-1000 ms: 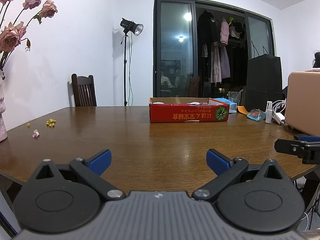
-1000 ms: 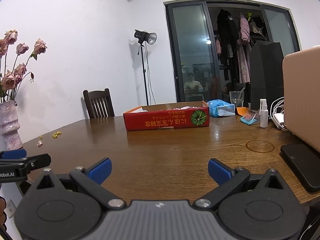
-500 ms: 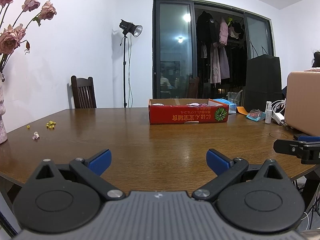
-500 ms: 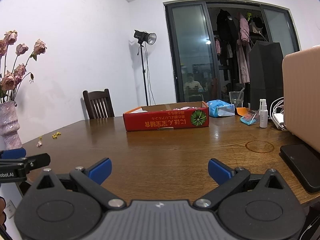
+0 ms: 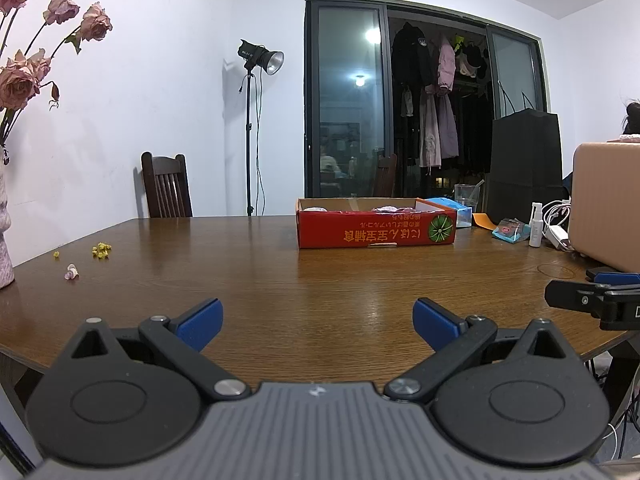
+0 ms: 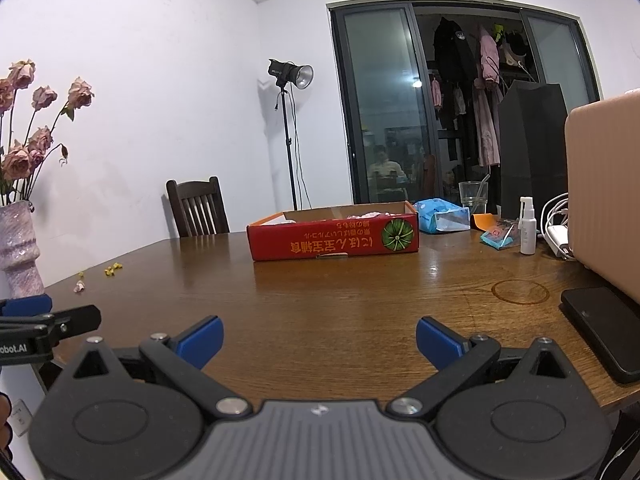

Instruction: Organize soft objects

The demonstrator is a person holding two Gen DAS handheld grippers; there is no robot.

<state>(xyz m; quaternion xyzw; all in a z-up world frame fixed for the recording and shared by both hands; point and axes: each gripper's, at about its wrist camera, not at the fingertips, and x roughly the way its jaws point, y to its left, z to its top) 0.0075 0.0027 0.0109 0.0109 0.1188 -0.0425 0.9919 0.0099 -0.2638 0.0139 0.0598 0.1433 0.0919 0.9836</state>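
Note:
A shallow red cardboard box (image 5: pixel 375 226) (image 6: pixel 333 237) with a melon print stands far across the brown table (image 5: pixel 320 280). Pale pink soft items (image 5: pixel 386 209) (image 6: pixel 366 215) peek over its rim; most of its contents are hidden. My left gripper (image 5: pixel 318 320) hovers open over the near table edge, nothing between its blue pads. My right gripper (image 6: pixel 319 338) is open too, empty, at the same near edge. Each gripper shows at the side of the other's view: the right one's fingers (image 5: pixel 592 294), the left one's fingers (image 6: pixel 44 320).
A vase of dried roses (image 6: pixel 18 248) and fallen petals (image 5: pixel 72 272) sit at the left. On the right are a tan case (image 5: pixel 606 204), a black phone (image 6: pixel 604 330), a spray bottle (image 6: pixel 527 226), cables, a blue tissue pack (image 6: pixel 440 216) and a glass. A chair (image 5: pixel 166 186) stands behind.
The left view has shifted slightly, so the roses and vase sit a little further left in frame. Both grippers stay open and nothing on the table has moved.

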